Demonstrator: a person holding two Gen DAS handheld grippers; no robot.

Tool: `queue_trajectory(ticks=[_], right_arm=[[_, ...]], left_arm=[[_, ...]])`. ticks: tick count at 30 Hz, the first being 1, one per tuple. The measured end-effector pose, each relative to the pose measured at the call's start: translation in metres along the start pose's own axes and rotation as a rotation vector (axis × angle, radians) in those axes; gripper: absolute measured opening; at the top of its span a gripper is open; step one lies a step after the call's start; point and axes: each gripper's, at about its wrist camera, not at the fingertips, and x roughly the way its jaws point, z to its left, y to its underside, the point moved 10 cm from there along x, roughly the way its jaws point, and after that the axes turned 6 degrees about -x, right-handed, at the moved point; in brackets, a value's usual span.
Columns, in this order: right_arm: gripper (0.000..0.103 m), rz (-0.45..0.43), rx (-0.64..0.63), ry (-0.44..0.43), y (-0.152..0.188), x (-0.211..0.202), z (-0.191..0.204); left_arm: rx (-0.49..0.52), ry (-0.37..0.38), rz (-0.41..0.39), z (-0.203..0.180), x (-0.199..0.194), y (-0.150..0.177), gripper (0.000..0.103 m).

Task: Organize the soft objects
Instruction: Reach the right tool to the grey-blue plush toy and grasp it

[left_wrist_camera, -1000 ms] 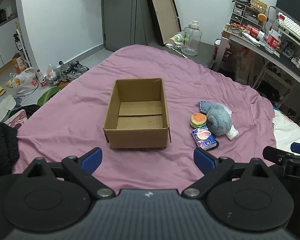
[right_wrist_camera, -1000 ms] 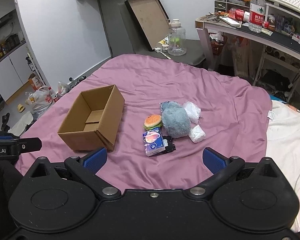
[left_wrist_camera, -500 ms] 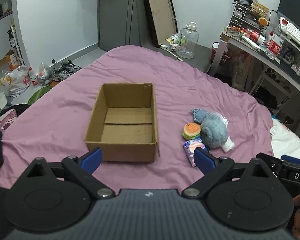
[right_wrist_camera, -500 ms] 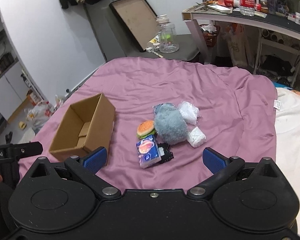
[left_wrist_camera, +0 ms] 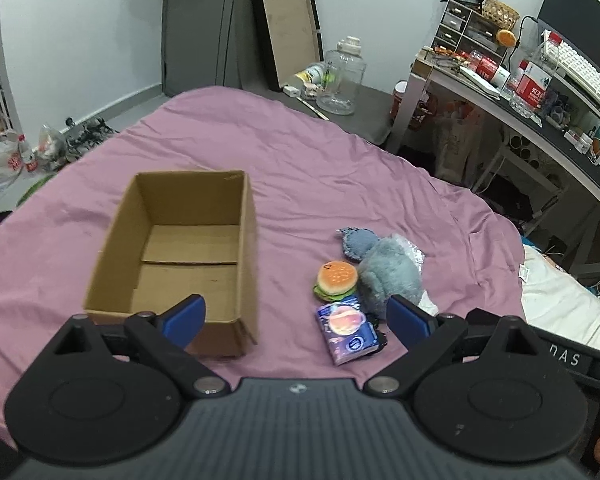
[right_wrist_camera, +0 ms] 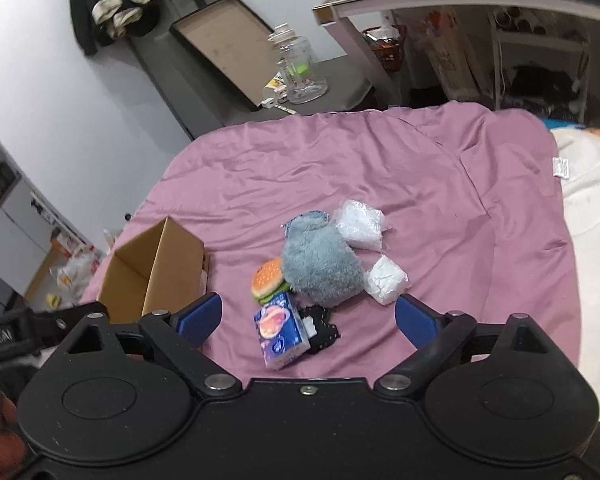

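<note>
Purple bedspread [left_wrist_camera: 340,168], empty cardboard box [left_wrist_camera: 180,256] beside burger toy [right_wrist_camera: 266,278], grey plush [right_wrist_camera: 320,268], tissue pack [right_wrist_camera: 280,330], left gripper [left_wrist_camera: 296,316] wide apart holding nothing, right gripper [right_wrist_camera: 306,318] closing, nothing gripped.

Mauve-pink bedspread [left_wrist_camera: 340,176], plain brown cardboard box [left_wrist_camera: 248,248], fluffy grey-blue plush toy [right_wrist_camera: 320,268], orange-bunned burger toy [left_wrist_camera: 337,278] edged in green, purple tissue pack [right_wrist_camera: 280,330] with a pink planet, two white crinkled packets [right_wrist_camera: 358,224].

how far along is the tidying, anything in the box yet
Nothing done: the cardboard box is empty. Nothing is held; the right tool, jaws closing with nothing between them, nears the pile. Left: the plush toy, burger, tissue pack and two white bags.
</note>
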Motion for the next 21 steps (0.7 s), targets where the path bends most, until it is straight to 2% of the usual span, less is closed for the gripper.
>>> queue_trajectory(ticks=[1,3,7,12,17,21], right_arm=[[0.092,-0.001,0.016,-0.001,-0.001,0.004,-0.004],[0.083,0.013,0.065,-0.010,-0.002,0.014,-0.013],[0.070,0.030,0.193,-0.061,-0.003,0.035,-0.029],[0.056,0.022,0.292,-0.104,-0.006,0.057,-0.046],[0.049,0.009,0.359,-0.166,-0.011,0.072,-0.058],[0.047,0.018,0.383,-0.193,-0.014,0.089,-0.064]], left_arm=[[-0.003,0.006,0.005,-0.003,0.005,0.000,0.094],[-0.011,0.012,0.009,-0.008,0.014,0.001,0.094],[-0.033,0.023,0.015,-0.016,0.033,-0.001,0.091],[-0.063,0.039,0.042,-0.027,0.060,-0.002,0.076],[-0.108,0.058,0.083,-0.037,0.091,0.002,0.060],[-0.151,0.074,0.118,-0.042,0.114,0.008,0.050]])
